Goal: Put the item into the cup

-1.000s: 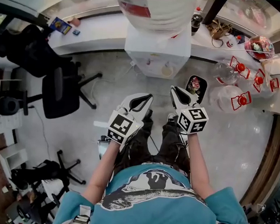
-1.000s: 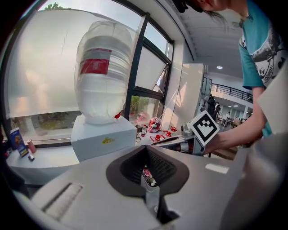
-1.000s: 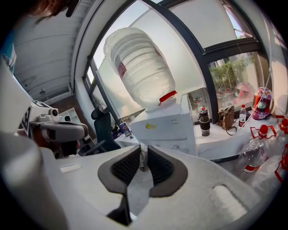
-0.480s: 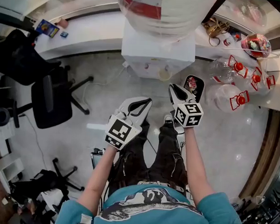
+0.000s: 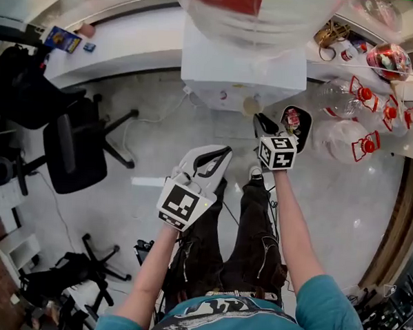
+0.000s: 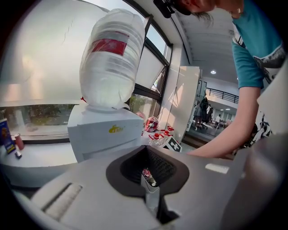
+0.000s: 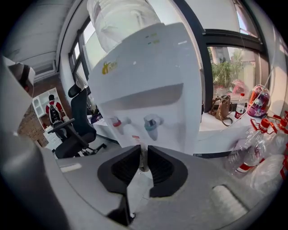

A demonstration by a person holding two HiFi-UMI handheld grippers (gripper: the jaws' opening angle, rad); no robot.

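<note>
My right gripper [image 5: 265, 122] [image 7: 144, 158] is shut on a thin pale wall, apparently the side of a cup. Beside its jaws in the head view sits the dark cup mouth [image 5: 296, 123] with something red and white inside. It is held up close in front of the white water dispenser [image 5: 232, 76], just before the red tap [image 7: 118, 122] and blue tap [image 7: 151, 122]. My left gripper [image 5: 216, 155] [image 6: 150, 182] hangs lower and to the left, shut on a small packet [image 6: 148, 174] with red print.
A large water bottle [image 6: 112, 58] stands upside down on the dispenser. Several empty bottles with red caps [image 5: 349, 142] lie on the floor at the right. A black office chair [image 5: 69, 143] stands at the left. A white ledge [image 5: 123, 49] runs behind.
The person has stepped closer to the dispenser. My right gripper has gone forward with the cup to just under the taps. The left gripper has stayed low with its packet.
</note>
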